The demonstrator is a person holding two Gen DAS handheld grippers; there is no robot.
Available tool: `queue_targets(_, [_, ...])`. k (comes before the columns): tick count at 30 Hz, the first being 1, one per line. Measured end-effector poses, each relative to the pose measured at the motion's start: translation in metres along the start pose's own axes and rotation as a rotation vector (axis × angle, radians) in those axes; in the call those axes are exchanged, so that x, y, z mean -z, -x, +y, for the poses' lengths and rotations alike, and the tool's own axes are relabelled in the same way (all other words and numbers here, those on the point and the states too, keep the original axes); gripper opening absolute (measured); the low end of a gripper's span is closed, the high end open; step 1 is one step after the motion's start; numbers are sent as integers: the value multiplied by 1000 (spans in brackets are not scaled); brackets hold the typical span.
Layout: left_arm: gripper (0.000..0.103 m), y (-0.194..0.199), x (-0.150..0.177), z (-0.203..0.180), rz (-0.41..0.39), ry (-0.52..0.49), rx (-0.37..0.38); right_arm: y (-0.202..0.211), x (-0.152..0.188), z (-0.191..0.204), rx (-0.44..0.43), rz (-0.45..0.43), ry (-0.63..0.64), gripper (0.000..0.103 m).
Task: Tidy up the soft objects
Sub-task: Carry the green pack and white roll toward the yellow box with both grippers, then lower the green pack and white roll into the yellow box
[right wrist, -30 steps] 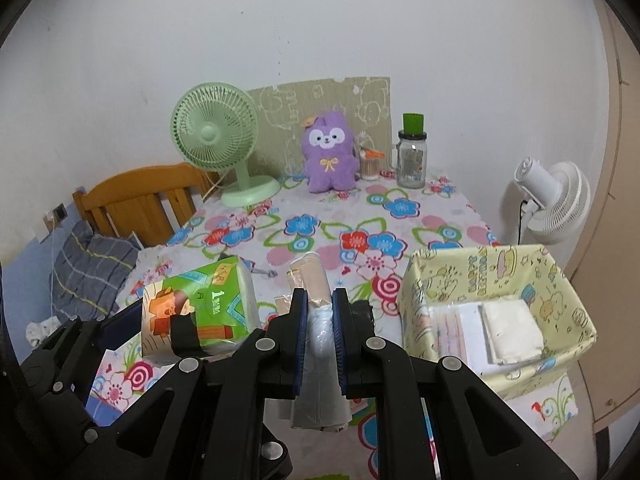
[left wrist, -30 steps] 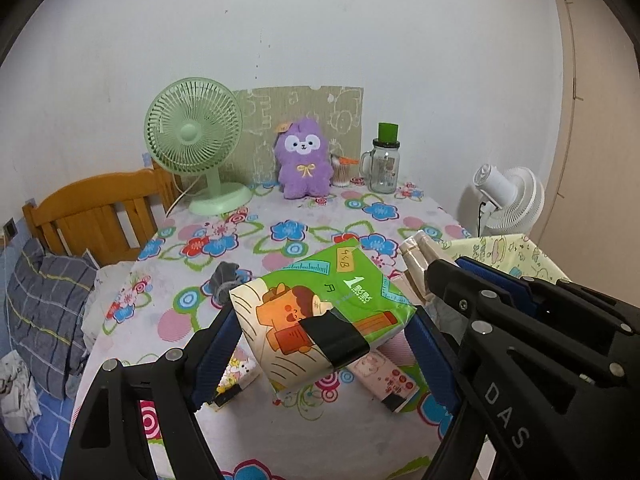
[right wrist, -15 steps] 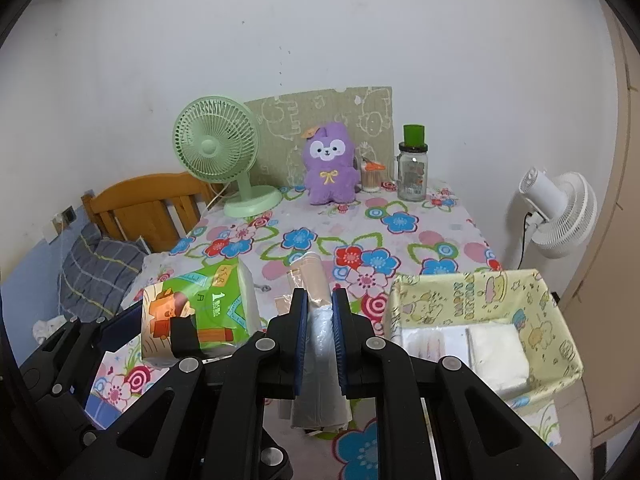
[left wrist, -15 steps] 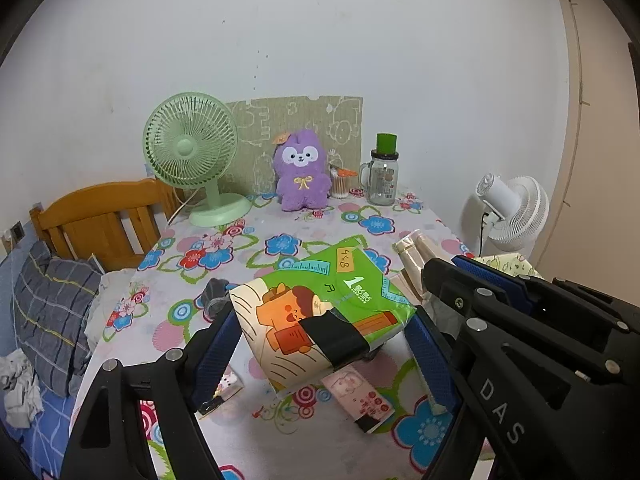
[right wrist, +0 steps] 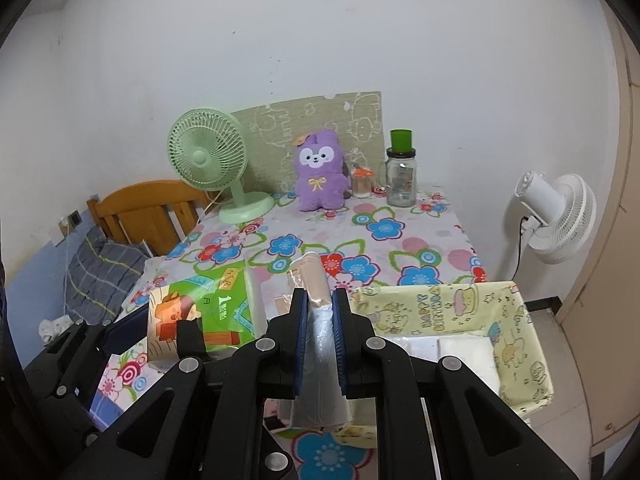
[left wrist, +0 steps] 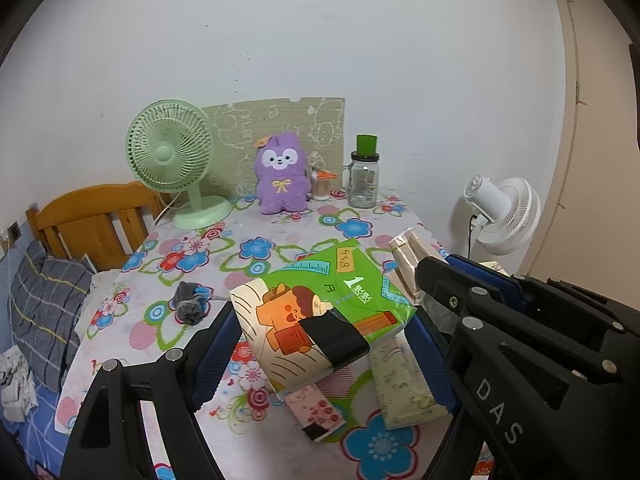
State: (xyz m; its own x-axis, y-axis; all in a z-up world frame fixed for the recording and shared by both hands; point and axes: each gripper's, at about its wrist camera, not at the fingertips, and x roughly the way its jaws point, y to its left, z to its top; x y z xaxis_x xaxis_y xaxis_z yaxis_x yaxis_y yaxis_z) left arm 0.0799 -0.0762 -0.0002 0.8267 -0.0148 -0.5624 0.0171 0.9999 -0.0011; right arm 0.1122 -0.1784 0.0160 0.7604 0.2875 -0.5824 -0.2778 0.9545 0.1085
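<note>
"DAS" on right hand-held gripper body; big "1" on green tissue pack; "HAPPY BIRTHDAY" on yellow basket.

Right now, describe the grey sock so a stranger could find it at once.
Start at the green fan at the back left of the floral table. Come forward along that left side to a small dark bundle, the sock, lying just left of the green tissue pack held by the left gripper. It is the only plain grey, crumpled thing on the cloth.
</note>
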Motion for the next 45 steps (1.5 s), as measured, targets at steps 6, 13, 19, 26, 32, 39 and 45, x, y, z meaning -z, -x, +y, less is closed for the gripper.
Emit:
queue_targets(6, [84,-2,-2,-19,-1,-17,15,6,1,-19,13,-7,-16,15])
queue_targets(13, [84,-9,-5,-37,0,-37,35,8,2,-38,29,-11,-32,15])
queue_targets(19, [84,-23,-6,-54,15,-49,55,1,3,-57,46,-1,-52,15])
queue_targets(26, [84,-41,-7,-75,34,-78,100,-9,6,-83,85,14,-85,15])
queue_targets(32, [84,-57,-8,-89,51,-95,128,-18,8,-101,112,28,-108,15])
queue_targets(39, [84,-77,-7,-99,83,-110,147,-32,12,-116,129,53,-126,15])
queue_targets(45, [86,-96,0,-109,128,-138,152,-45,19,-130,143,84,-151,15])
